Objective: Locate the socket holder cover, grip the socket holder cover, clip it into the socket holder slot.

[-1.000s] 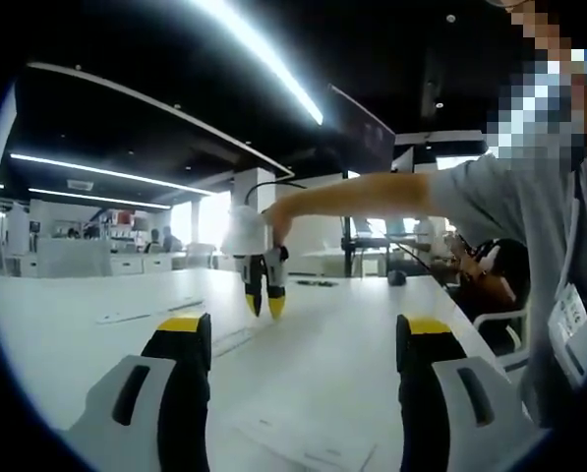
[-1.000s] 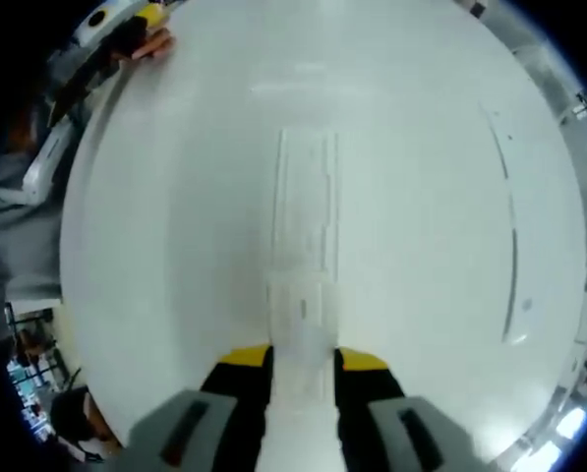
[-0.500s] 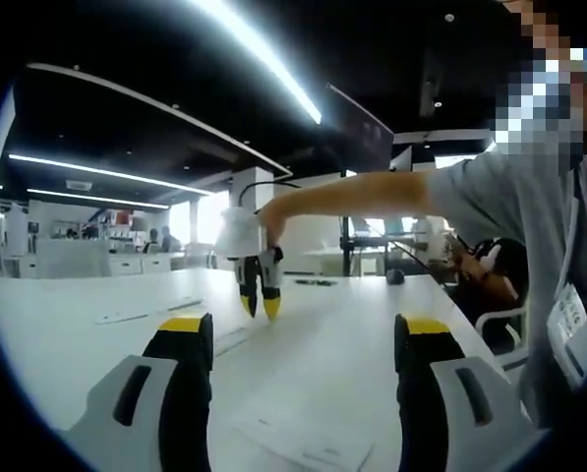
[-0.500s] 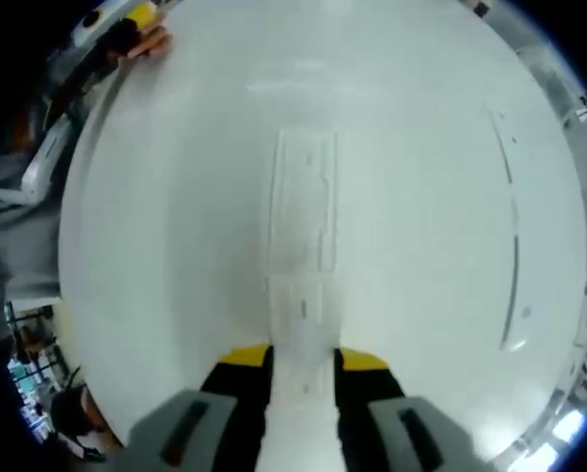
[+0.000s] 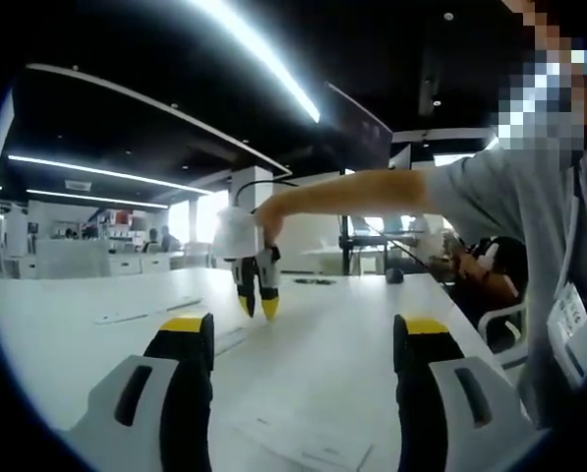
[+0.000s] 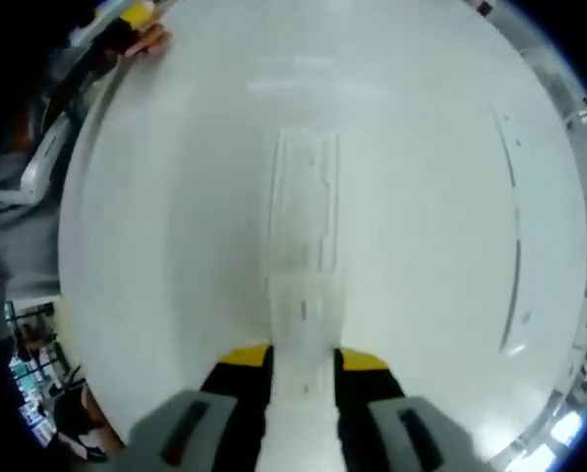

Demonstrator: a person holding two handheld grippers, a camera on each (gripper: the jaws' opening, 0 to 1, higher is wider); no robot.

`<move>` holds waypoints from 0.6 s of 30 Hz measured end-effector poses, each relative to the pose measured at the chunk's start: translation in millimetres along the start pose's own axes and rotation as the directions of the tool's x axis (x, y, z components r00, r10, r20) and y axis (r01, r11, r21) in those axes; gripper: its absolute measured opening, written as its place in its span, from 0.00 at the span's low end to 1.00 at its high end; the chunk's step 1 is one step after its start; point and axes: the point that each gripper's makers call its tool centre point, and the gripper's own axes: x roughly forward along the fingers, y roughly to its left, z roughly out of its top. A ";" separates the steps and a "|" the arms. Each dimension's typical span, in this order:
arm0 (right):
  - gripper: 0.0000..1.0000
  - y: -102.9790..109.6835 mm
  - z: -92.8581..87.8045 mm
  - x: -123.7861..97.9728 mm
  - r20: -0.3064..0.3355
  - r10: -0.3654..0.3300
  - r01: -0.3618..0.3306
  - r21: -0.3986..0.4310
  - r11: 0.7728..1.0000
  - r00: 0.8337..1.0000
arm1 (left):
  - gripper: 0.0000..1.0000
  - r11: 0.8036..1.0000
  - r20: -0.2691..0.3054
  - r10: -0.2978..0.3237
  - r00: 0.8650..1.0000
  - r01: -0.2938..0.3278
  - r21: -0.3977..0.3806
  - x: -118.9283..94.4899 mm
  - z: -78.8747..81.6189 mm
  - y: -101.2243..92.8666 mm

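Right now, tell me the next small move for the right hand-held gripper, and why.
Probably lower the right hand-held gripper straight down. It is shut on the white cover, held above the table, with the cover's far end roughly in line with the long white socket holder beneath.

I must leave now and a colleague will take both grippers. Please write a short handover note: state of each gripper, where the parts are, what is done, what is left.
Right gripper: shut on the long white plastic socket holder cover, held above the white table.
Left gripper: open, holding nothing, low over the table.
The long white socket holder with its slot lies flat on the table, straight ahead of the cover and in line with it.
Done: cover located and gripped.
Left: lower the cover and clip it into the slot; it does not look seated yet.
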 end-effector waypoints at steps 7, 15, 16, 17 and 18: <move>0.26 5.1 3.5 0.0 -0.003 -0.001 0.001 -0.004 1.000 1.000 | 0.73 1.000 0.001 0.000 1.000 0.000 0.001 -0.1 0.2 -0.3; 0.26 5.2 7.2 -0.4 -0.006 0.001 -0.001 -0.011 1.000 1.000 | 0.73 1.000 0.001 -0.001 1.000 0.001 0.002 0.0 0.4 -0.3; 0.26 5.0 7.3 -0.2 -0.007 0.000 -0.001 -0.013 1.000 1.000 | 0.73 1.000 0.000 -0.002 1.000 0.002 0.002 0.1 0.4 -0.4; 0.26 5.2 7.4 0.1 -0.007 0.001 -0.001 -0.011 1.000 1.000 | 0.73 1.000 -0.001 -0.003 1.000 0.003 0.002 0.2 0.0 -0.7; 0.26 5.4 7.5 0.4 -0.008 0.002 -0.002 -0.011 1.000 1.000 | 0.73 1.000 -0.003 -0.005 1.000 0.005 0.000 0.3 -0.5 -0.9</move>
